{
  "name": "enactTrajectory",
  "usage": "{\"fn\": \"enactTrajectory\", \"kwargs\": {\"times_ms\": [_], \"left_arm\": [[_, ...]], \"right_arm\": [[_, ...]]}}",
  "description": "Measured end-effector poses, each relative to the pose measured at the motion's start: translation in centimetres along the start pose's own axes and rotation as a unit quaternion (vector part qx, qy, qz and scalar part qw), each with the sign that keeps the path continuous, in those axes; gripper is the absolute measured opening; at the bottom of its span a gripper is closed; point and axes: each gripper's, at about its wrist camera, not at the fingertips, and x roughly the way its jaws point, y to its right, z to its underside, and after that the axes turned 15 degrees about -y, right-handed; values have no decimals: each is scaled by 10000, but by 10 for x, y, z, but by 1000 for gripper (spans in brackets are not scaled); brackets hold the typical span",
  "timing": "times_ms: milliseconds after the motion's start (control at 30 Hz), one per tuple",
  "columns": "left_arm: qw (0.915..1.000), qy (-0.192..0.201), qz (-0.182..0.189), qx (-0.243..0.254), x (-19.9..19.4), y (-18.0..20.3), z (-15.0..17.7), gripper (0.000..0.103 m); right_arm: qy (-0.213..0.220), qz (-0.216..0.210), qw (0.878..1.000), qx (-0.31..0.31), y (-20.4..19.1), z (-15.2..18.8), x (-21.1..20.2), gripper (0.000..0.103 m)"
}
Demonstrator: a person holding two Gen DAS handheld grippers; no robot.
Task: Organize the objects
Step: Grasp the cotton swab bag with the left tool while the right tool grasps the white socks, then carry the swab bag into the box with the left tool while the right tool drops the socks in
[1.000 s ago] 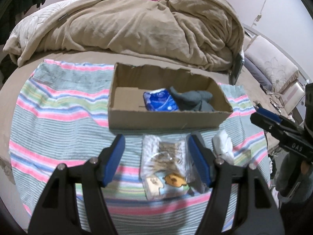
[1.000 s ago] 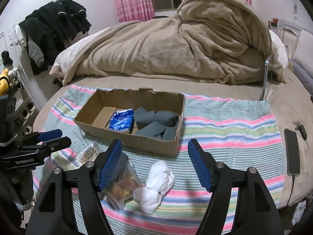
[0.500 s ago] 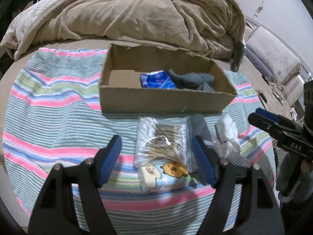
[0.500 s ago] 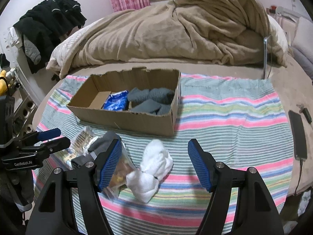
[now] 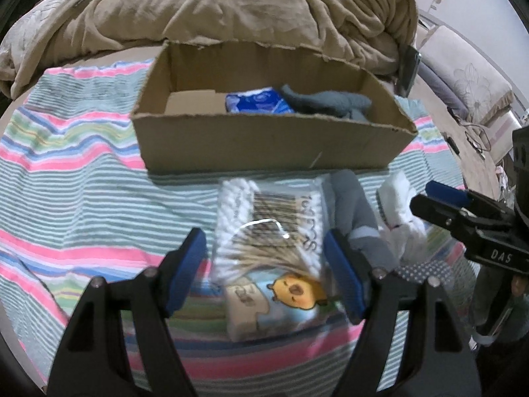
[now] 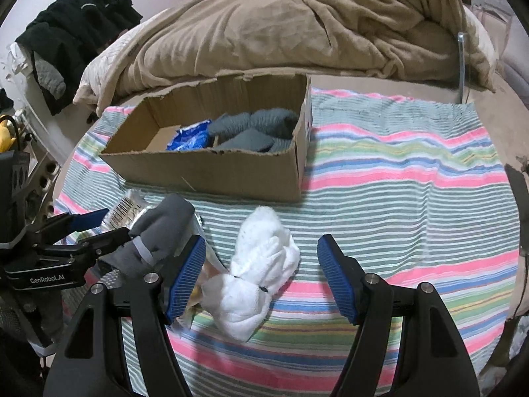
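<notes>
A clear bag of cotton swabs (image 5: 269, 231) lies on the striped cloth in front of the cardboard box (image 5: 264, 147). My left gripper (image 5: 269, 273) is open and straddles the bag, its pads apart from it. Beside the bag lie a grey sock roll (image 5: 358, 228) and a white sock bundle (image 6: 261, 271). My right gripper (image 6: 261, 278) is open around the white bundle, not pressing it. In the right wrist view the grey roll (image 6: 158, 228) sits left of the bundle. The box holds a blue packet (image 5: 258, 101) and grey socks (image 6: 261, 125).
A rumpled beige blanket (image 5: 231, 6) fills the bed behind the box. The striped cloth (image 6: 396, 172) stretches right of the box. A dark phone (image 6: 517, 198) lies at the far right edge. Black clothes (image 6: 76, 33) hang at the back left.
Both grippers have come down toward the cloth. The swab bag now sits between the left fingers and the white bundle between the right ones. The left jaws stand a little wider.
</notes>
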Motion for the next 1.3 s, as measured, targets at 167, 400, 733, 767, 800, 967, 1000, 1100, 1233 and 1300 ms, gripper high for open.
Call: {"fn": "enactTrajectory", "kwargs": {"times_ms": [167,400,733,767,800,967,1000,1100,1233,1300], "left_arm": [[9999,-115,-19,28,13,1,-2,80],[9999,-68,2,149,17,2,-2,68],[9994,248,117,200,-5,4,1,61],[9994,269,125,192,-8,3,1,61],[9993,312,138,179,-13,2,1,61],[9986,472,209,100,-31,-3,3,61],[9984,509,214,88,-35,-4,4,61],[9979,603,238,55,-43,-6,2,61],[9970,737,253,32,-55,-10,2,61],[9963,825,244,33,-62,-12,0,61]], "right_arm": [[-200,-42,9998,8,2,0,12,73],[-392,-119,9991,-70,-3,3,24,54],[-213,-220,9994,-136,-4,2,10,41],[-184,-236,9994,-148,-5,2,7,41],[-166,-239,9995,-157,-6,2,6,41],[5,-289,9993,-229,-13,0,-9,41],[40,-297,9993,-244,-15,-1,-12,41],[160,-315,9989,-312,-19,-3,-21,41],[291,-336,9984,-363,-24,-6,-32,41],[344,-343,9981,-389,-27,-8,-36,41]]}}
